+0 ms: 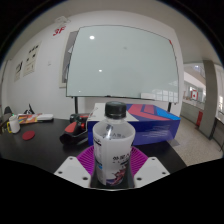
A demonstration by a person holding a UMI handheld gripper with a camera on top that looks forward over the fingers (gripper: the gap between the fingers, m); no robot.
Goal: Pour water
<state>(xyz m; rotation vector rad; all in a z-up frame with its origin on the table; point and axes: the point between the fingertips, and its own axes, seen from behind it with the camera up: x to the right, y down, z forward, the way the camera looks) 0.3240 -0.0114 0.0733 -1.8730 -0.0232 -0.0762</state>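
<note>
Two magenta pads (88, 160) press against the sides of a clear plastic water bottle (113, 145), so the gripper (113, 165) is closed on it and holds it upright. It has a round black screw cap and a pink-and-white printed label. Beyond it lies a dark, smooth tabletop (40, 150), a flat blue box (150, 122), a red object (75, 127), and a large glossy whiteboard (120, 60).

A: Can you read the label (114, 165) on the bottle (113, 143) low in the centre of your frame?

B: No, its print is too small. The posters (27, 63) at the upper left and the red sign (58, 30) above them are unreadable too.
</note>
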